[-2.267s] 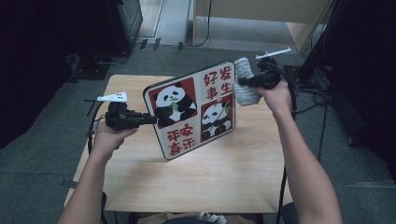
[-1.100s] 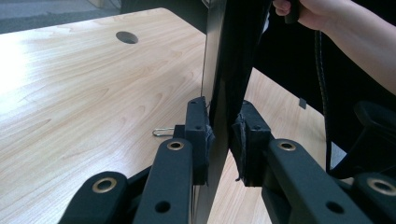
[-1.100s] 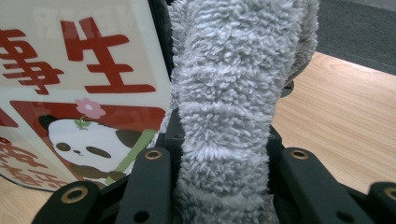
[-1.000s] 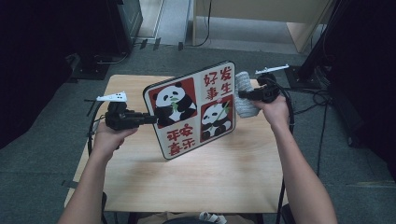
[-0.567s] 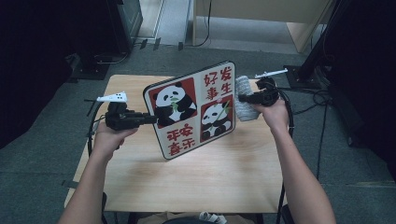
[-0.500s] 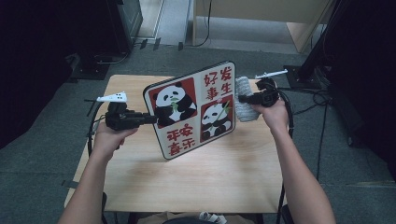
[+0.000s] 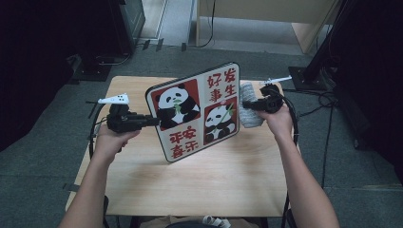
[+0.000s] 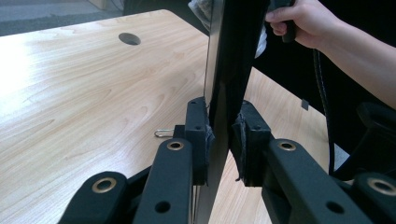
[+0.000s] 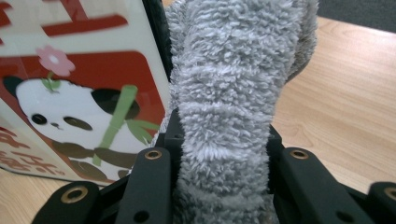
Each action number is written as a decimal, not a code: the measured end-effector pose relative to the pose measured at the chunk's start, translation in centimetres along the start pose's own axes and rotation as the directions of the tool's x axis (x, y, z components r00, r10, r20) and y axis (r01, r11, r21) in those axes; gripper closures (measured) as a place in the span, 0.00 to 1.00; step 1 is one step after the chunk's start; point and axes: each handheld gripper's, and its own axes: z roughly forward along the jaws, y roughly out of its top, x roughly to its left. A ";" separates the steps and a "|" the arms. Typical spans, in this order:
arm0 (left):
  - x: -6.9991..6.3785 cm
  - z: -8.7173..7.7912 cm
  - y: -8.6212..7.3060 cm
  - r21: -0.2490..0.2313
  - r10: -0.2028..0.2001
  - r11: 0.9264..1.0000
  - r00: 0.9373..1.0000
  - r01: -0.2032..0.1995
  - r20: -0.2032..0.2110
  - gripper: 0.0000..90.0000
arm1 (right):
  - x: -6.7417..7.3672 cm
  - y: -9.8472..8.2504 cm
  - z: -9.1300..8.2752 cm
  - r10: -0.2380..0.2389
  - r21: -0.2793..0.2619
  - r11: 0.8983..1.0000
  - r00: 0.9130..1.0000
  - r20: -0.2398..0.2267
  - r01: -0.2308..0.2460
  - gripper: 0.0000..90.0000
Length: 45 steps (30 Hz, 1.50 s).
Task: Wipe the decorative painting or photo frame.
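- Your left gripper point(image 7: 151, 121) is clenched on the left edge of the panda board point(image 7: 197, 111); in the left gripper view both pads point(image 8: 198, 135) press the board's thin edge point(image 8: 229, 70) from either side.
- You hold the board above the wooden table point(image 7: 214, 175), tilted up so that its printed face, with two pandas and red characters, meets the high view.
- Your right gripper point(image 7: 249, 105) is clamped on a grey fluffy cloth point(image 7: 249, 111), which bulges up between the jaws in the right gripper view point(image 9: 229, 107).
- The cloth sits at the board's right edge, against or just beside it; in the right gripper view the panda picture point(image 9: 79, 102) lies immediately to the cloth's left.
- In the left gripper view your right hand point(image 8: 303, 21) shows beyond the board's far edge.
- A round hole point(image 8: 130, 38) lies in the tabletop, well apart from the board.
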 end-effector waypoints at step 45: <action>-0.2 0.1 0.0 0.008 0.010 1.000 1.000 -0.010 -0.024 0.86 | -1.6 -6.8 3.6 0.058 0.003 0.998 0.998 0.012 -0.058 0.74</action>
